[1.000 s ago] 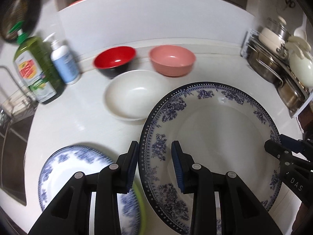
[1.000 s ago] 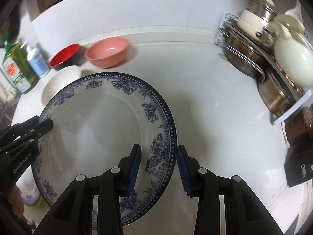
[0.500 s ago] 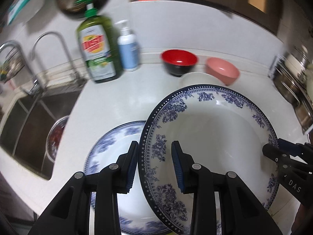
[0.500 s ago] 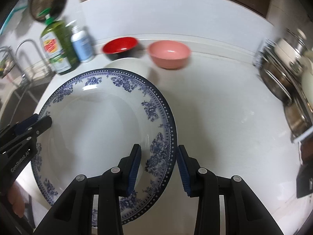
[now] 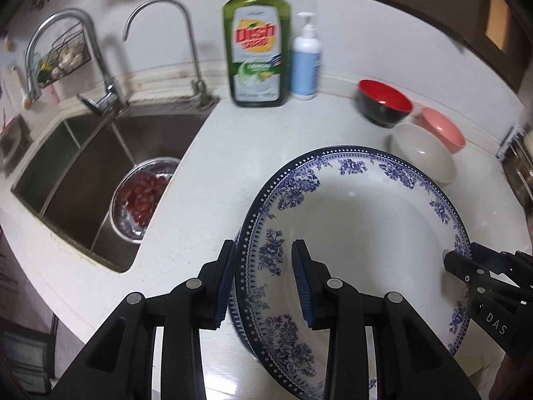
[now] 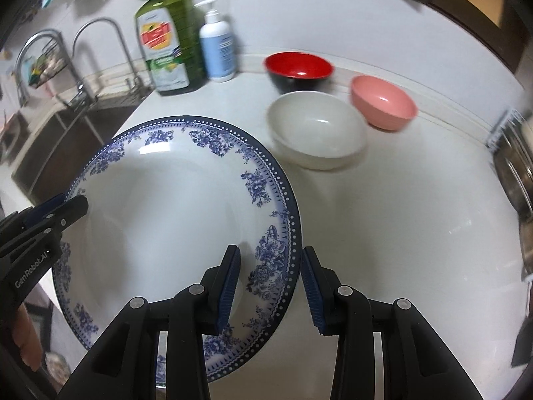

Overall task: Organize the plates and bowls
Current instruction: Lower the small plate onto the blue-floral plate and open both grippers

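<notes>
Bare counter (image 6: 416, 220) right of plate (image 6: 173, 206); bowls (image 6: 316, 133) crowd behind; sink (image 5: 83, 180) bounds the left.

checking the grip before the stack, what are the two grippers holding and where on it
Both hold the blue-and-white plate by its rim: left gripper on its left edge, right gripper on the opposite edge.

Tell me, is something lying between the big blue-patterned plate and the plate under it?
Nothing visible does. The left gripper and right gripper hold the patterned plate; only an edge of the lower plate shows, the rest is hidden beneath.
</notes>
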